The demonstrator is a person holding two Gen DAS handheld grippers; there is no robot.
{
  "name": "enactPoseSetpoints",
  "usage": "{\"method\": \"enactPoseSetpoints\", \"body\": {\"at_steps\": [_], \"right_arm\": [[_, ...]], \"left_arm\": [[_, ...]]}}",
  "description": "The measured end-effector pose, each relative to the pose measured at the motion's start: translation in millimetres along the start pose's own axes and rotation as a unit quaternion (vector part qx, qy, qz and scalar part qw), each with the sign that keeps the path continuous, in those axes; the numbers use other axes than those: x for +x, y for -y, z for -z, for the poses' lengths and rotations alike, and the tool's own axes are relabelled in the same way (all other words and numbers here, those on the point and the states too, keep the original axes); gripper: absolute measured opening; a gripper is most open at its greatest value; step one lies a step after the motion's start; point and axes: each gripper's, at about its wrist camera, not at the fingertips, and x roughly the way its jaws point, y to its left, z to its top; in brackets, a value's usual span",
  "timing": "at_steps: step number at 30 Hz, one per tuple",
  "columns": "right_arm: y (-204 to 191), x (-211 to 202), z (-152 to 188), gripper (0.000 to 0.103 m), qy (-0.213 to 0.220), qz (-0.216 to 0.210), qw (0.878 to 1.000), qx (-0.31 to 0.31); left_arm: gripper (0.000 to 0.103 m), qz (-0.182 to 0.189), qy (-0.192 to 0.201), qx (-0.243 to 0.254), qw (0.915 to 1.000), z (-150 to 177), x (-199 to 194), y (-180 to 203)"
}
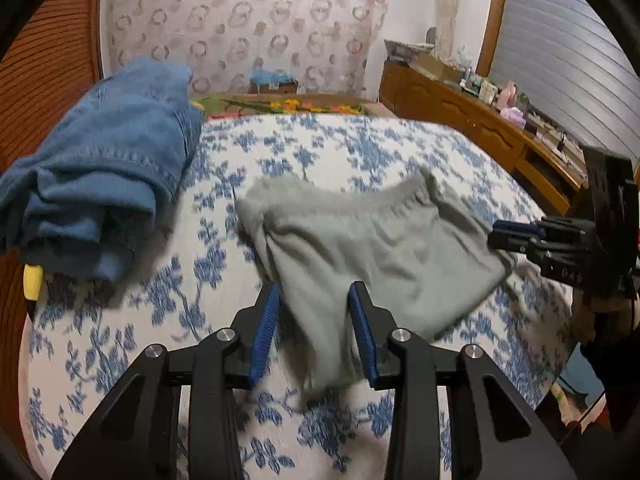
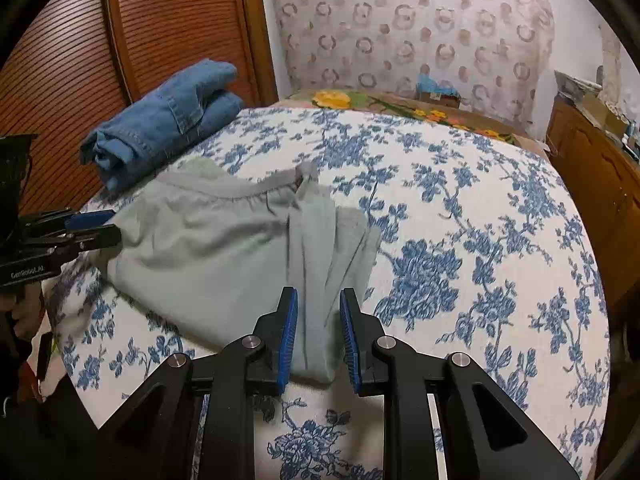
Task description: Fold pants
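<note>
Bedspread [image 2: 460, 208] first: a wide quilted cotton cover, white with blue flower sprigs, drawn smooth over the whole bed. Behind it stand a ribbed wooden headboard [image 2: 60, 40] and a pale curtain [image 2: 400, 20] printed with faded rings. Along the far side runs a wooden dresser [image 1: 460, 108] crowded with small clutter.

At the head of the bed lie blue jeans [image 2: 168, 120], thick denim folded into a chunky bundle with stitched seams showing.

The pants [image 2: 224, 248] sit near the foot edge of the bed: soft grey knit, folded into a rough rectangle, with a gathered elastic waistband curving along the far side and a narrow folded flap hanging toward the near edge.

The left gripper [image 1: 314, 332] has black arms and ridged blue pads; its jaws stand apart, a corner of the grey pants between them with the pads not pressing on it. The right gripper [image 2: 319, 340] is likewise parted around the near flap, the fabric loose between its pads.
</note>
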Motion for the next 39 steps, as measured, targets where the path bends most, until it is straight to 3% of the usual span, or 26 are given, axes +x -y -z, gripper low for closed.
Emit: {"method": "enactPoseSetpoints", "body": {"at_steps": [1,3,11,14,17,18,19,20,21,24,27,32,36,39], "right_arm": [[1,0,-3,0.024,0.005,-0.001,1.000,0.001],[2,1,-10,0.035,0.011,-0.005,1.000,0.001],[-6,26,-43,0.036,0.012,-0.013,1.000,-0.016],[-7,46,-48,0.036,-0.001,-0.007,1.000,-0.022],[-3,66,-48,0.036,-0.020,-0.001,1.000,-0.017],[0,69,-47,0.033,-0.024,-0.008,1.000,-0.009],[2,68,-49,0.025,-0.018,-0.017,1.000,-0.001],[4,64,-49,0.011,-0.007,-0.025,1.000,0.006],[6,59,-50,0.006,0.004,-0.033,0.999,0.010],[10,43,-49,0.004,0.034,-0.037,0.999,0.012],[12,40,-49,0.004,0.038,-0.009,0.999,0.018],[8,58,-47,0.004,0.000,0.030,0.999,0.010],[7,69,-48,0.004,-0.021,0.030,0.999,0.010],[7,72,-51,0.004,-0.021,0.029,0.999,0.011]], "left_arm": [[0.038,0.000,0.006,0.000,1.0000,-5,0,-1],[0.038,-0.001,0.013,0.004,0.9999,-13,3,-2],[0.034,-0.007,-0.008,0.001,0.9999,-34,34,-11],[0.027,0.000,-0.013,0.000,0.9999,-36,42,-13],[0.009,0.001,-0.002,0.006,1.0000,-35,38,-11],[0.008,0.003,0.007,0.008,0.9999,-35,34,-10],[0.007,0.005,0.023,0.011,0.9997,-36,27,-8],[0.006,0.006,0.038,0.013,0.9992,-38,19,-6],[0.004,0.006,0.046,0.014,0.9988,-39,15,-5],[0.003,0.006,0.069,0.015,0.9975,-49,4,-3],[0.003,0.000,0.065,0.012,0.9978,-61,11,-5],[0.005,-0.013,0.035,0.003,0.9993,-63,25,-10],[0.035,-0.015,0.016,0.012,0.9997,-51,30,-9],[0.039,-0.014,0.012,0.017,0.9997,-45,31,-7]]}}
